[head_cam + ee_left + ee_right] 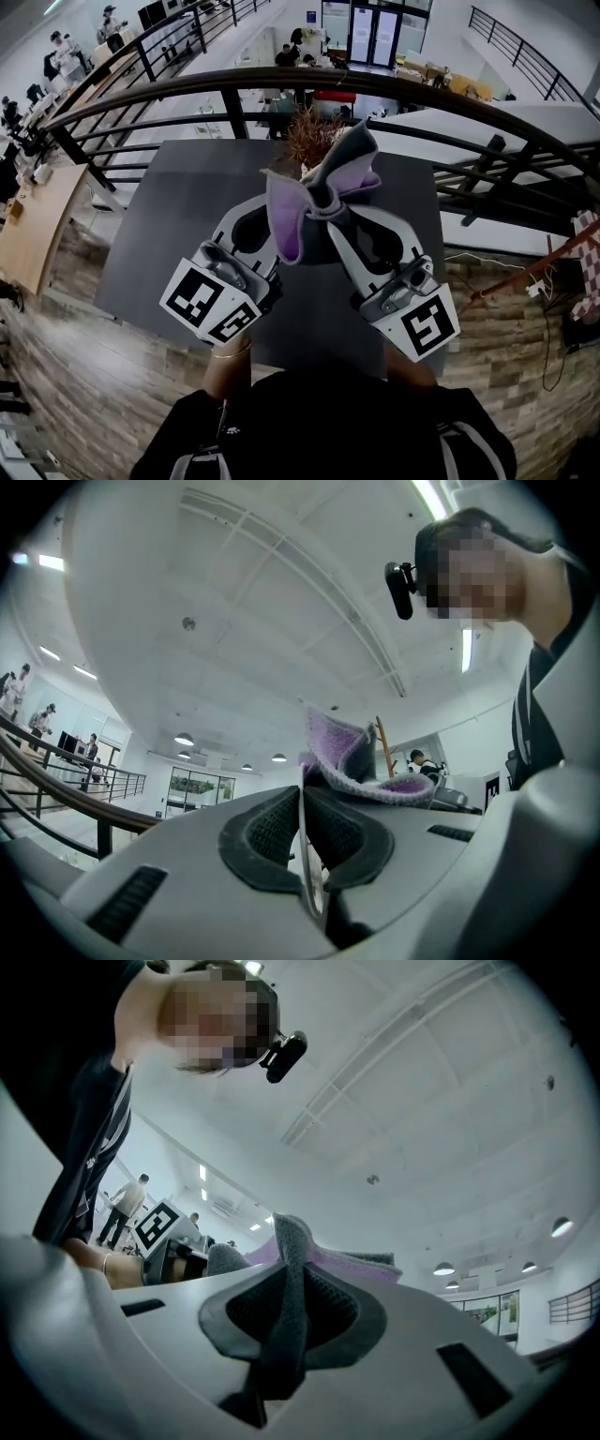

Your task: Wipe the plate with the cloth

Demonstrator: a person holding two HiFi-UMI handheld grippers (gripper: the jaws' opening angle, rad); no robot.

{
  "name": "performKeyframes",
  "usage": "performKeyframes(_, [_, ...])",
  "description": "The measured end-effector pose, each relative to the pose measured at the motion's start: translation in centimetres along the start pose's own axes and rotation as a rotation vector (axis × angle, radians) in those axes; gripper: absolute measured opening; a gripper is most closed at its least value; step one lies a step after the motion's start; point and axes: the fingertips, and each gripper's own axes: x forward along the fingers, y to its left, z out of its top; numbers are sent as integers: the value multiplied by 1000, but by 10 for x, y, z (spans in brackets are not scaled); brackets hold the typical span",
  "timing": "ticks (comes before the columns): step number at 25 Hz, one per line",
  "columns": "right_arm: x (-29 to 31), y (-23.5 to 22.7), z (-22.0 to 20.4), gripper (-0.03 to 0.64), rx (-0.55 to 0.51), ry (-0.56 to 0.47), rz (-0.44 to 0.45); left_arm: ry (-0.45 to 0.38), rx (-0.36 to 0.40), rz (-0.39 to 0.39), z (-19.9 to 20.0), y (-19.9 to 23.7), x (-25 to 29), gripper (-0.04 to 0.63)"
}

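Head view shows both tools raised over the dark tabletop [159, 234], meeting at a purple-and-grey cloth [286, 220] bunched between them, its purple face hanging toward the left tool [267, 227]. The right tool [352, 225] is closed on the cloth: in the right gripper view a thick grey fold fills the gap between its pads. The left tool is closed too, on something thin. The left gripper view shows a pale, glassy rim pinched edge-on between the pads, apparently the plate [307, 850], with the cloth draped just past the jaw tips. From above the cloth hides the plate. A brown tuft [309, 136] sticks up behind the cloth, before a curved railing [187, 89].
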Motion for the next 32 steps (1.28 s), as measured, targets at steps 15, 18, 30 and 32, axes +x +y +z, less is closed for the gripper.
performKeyframes(15, [3, 2, -32, 52, -4, 101, -24, 4, -5, -13, 2, -10, -5, 15])
performKeyframes(18, [0, -2, -35, 52, -24, 119, -44, 2, -3, -10, 2, -13, -6, 15])
performKeyframes(30, [-10, -21, -46, 52, -47, 166, -131, 5, 4, -14, 2, -15, -11, 15])
performKeyframes(32, [-14, -26, -47, 52, -47, 173, -144, 6, 5, -15, 2, -16, -10, 15])
